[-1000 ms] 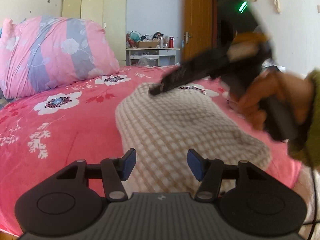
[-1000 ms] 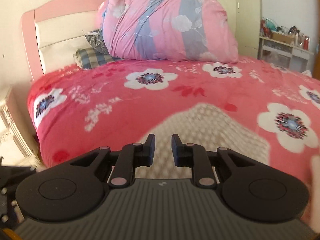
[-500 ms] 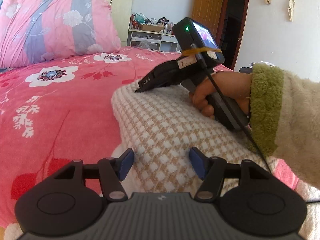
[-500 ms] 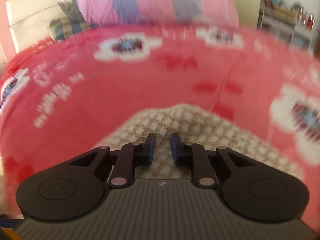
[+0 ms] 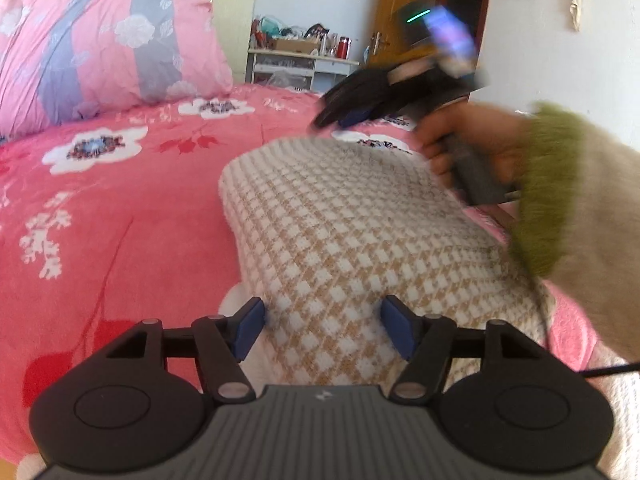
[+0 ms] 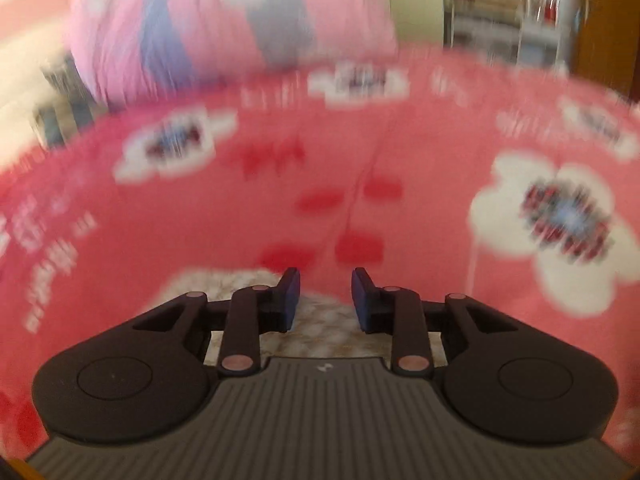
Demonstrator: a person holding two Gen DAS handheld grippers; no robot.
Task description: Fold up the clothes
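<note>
A folded beige-and-white checked garment (image 5: 340, 220) lies on the pink floral bed cover (image 5: 120, 220). My left gripper (image 5: 323, 330) is open, and its blue pads straddle the garment's near end without closing on it. My right gripper (image 5: 344, 114), blurred by motion, hovers just above the garment's far edge. A hand (image 5: 472, 140) in a cream sleeve with a green cuff holds it. In the right wrist view, the right gripper (image 6: 326, 300) is partly open with nothing between its fingers. The garment (image 6: 224, 286) shows only as a blurred patch beneath it.
A pink and lilac quilt bundle (image 5: 100, 48) sits at the head of the bed. Beyond the bed stand a cream wardrobe (image 5: 236, 12), a cluttered white desk (image 5: 304, 60) and a wooden door (image 5: 404, 28). A black cable (image 5: 600, 370) trails at the lower right.
My right gripper rose off the garment's far edge, its fingers spread a little wider, and its view swung and blurred. My left gripper edged closer to the garment's near end and stayed open.
</note>
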